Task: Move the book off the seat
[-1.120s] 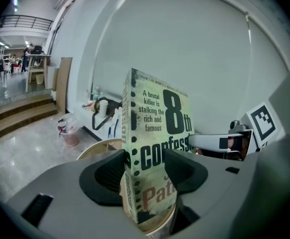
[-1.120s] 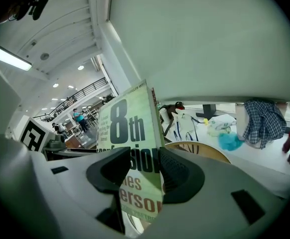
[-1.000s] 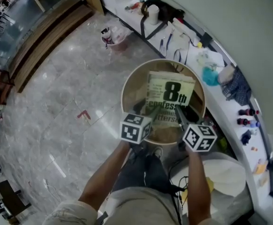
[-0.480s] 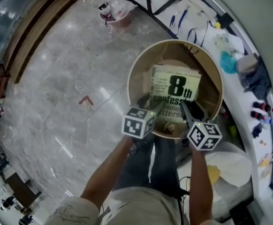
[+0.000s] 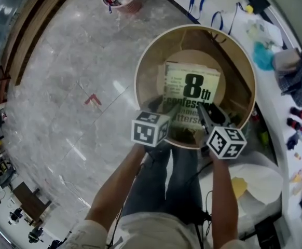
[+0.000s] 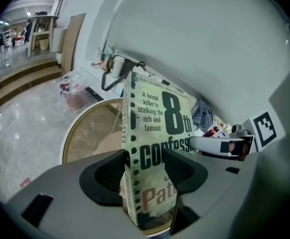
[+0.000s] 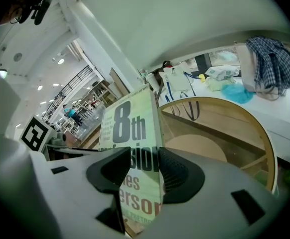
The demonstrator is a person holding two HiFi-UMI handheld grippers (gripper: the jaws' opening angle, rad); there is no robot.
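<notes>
step: carry-off stage, my read. The book (image 5: 192, 90) is already gripped by both claws, so the pickup looks done and the set-down is not.
left claw (image 6: 144, 167): clamped on the book at its spine side, near the bottom edge, pads on front and back cover.
right claw (image 7: 145, 171): clamped on the opposite long side, also low down.
book location: in both claws, over the hollow of the round wooden seat (image 5: 140, 82). Can't tell if the far edge touches the seat.
next move: probably swing it out past the seat rim, both claws moving together so it doesn't twist, then lower it onto the bench (image 5: 269, 119) or the floor (image 5: 63, 87).
book look: pale green paperback, big black "8th" on the cover, film-strip dots down the spine, fairly thick, stiff, not sagging.
</notes>
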